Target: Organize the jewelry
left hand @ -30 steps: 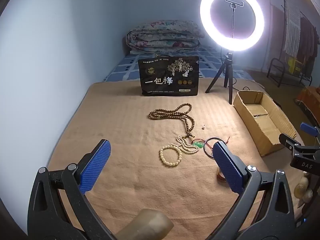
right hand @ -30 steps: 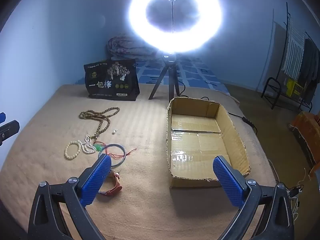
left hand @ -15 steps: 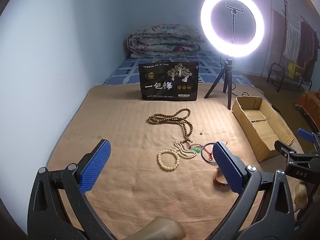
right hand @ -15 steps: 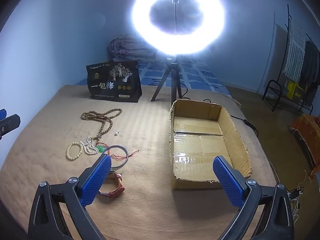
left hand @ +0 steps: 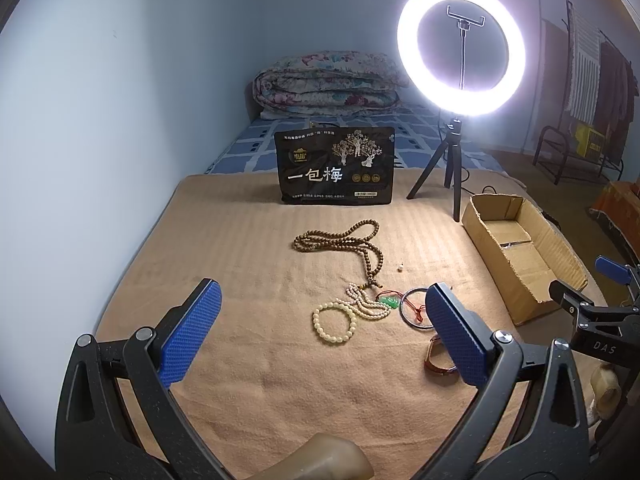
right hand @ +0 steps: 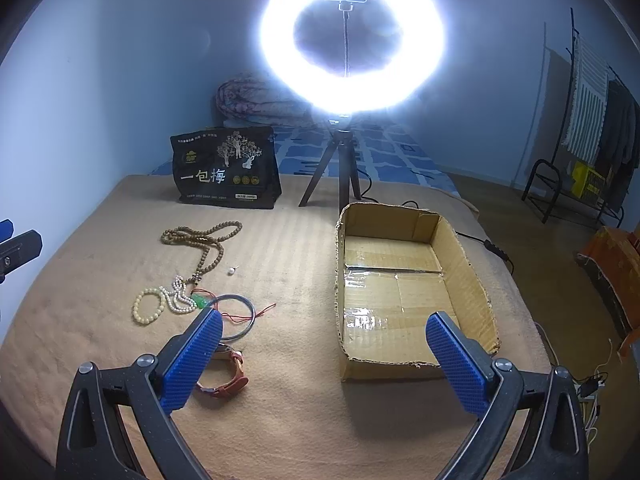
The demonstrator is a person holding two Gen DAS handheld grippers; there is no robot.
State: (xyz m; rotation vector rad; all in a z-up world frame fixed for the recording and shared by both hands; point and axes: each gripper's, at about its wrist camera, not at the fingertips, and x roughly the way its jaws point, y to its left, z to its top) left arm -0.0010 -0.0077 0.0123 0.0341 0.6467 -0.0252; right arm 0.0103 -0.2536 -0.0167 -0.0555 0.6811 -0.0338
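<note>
Jewelry lies on the tan blanket (left hand: 248,264): a brown bead necklace (left hand: 344,240), a cream bead bracelet (left hand: 334,322), a white pearl strand (left hand: 368,304), a green pendant on red cord (left hand: 390,301), a metal bangle (left hand: 412,306) and a brown-strap watch (left hand: 436,362). The same pieces show in the right wrist view: necklace (right hand: 200,236), bracelet (right hand: 148,306), bangle (right hand: 240,316), watch (right hand: 228,380). An empty cardboard box (right hand: 400,284) sits right of them. My left gripper (left hand: 320,328) is open above the blanket near the bracelet. My right gripper (right hand: 324,356) is open between watch and box.
A black snack bag (left hand: 336,166) stands at the back. A ring light on a tripod (left hand: 460,48) stands beside the box (left hand: 520,248). A folded quilt (left hand: 328,88) lies behind. A small white bead (left hand: 399,268) lies loose. A clothes rack (right hand: 580,140) stands at right.
Both grippers have pulled back and risen slightly, so the jewelry and box look a little farther away. Nothing has been picked up.
</note>
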